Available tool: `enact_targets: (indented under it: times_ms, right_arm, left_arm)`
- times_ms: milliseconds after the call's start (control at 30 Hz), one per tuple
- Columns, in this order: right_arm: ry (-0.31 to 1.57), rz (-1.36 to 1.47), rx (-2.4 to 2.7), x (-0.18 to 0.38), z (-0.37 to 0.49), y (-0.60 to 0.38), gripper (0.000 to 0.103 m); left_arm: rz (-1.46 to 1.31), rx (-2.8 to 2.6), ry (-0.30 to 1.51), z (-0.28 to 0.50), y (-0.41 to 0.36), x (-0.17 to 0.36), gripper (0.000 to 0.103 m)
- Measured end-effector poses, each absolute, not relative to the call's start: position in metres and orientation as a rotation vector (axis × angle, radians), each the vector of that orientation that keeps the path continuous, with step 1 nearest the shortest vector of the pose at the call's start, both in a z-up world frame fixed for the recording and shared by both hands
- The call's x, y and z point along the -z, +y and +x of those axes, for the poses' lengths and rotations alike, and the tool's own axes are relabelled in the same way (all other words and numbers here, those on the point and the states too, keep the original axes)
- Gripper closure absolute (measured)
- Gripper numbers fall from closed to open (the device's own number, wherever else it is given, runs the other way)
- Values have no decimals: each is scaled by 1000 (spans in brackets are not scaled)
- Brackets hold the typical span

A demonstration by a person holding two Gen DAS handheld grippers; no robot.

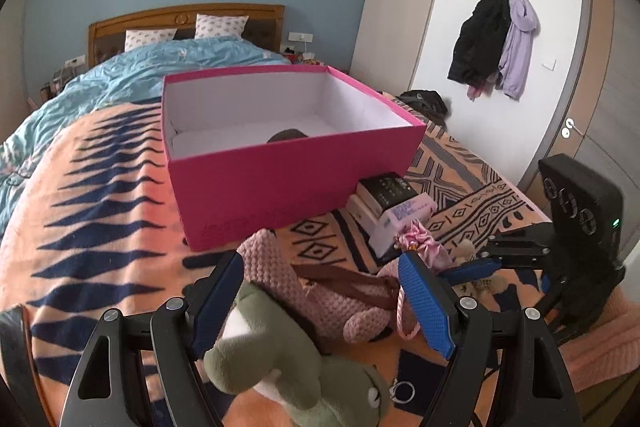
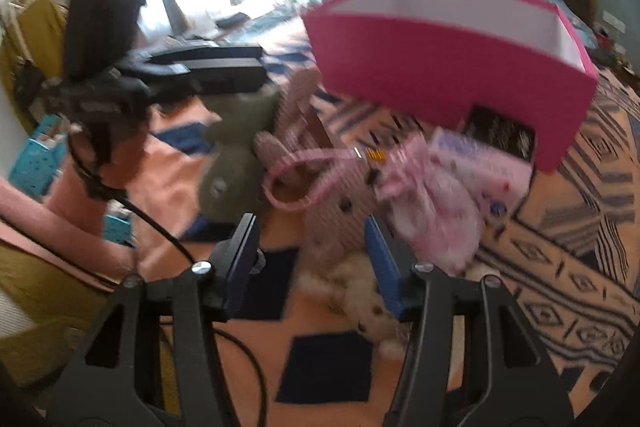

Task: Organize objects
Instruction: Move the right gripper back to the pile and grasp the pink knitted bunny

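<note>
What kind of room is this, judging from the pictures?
Most likely a bedroom in a home. A bed with a wooden headboard and two pillows fills the room, and coats hang on wall hooks beside a door.

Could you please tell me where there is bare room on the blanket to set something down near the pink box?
Left of the pink box, the striped blanket lies bare toward the blue duvet. In front and right it is crowded: green plush, knitted pink toy, stacked books.
</note>
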State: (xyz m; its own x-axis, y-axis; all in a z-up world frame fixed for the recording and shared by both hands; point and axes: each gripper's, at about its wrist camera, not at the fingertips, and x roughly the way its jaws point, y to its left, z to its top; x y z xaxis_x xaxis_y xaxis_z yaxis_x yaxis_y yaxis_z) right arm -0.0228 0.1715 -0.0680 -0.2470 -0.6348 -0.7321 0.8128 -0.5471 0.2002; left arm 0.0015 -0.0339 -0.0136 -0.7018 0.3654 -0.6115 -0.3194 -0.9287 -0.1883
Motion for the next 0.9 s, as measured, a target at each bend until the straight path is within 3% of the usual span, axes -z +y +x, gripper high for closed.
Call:
enact_targets:
  times_ms: [200,433,533,900]
  right_arm:
    - [370,942,1998,80,-21,149,35]
    - [467,882,2089,88,-24,125,35]
    - [441,905,2111,87,-30,128,54]
    - [-83,1017,1878,64,-68,168,56]
  left_arm:
    - [-959,-2596,-120,8,-37,17,22]
    - [-982,-2585,-149,11,-43,22,22]
    - [-985,-2584,-150,12,-44,22,22]
    - [-980,-2571,-106,21,-45,23,22]
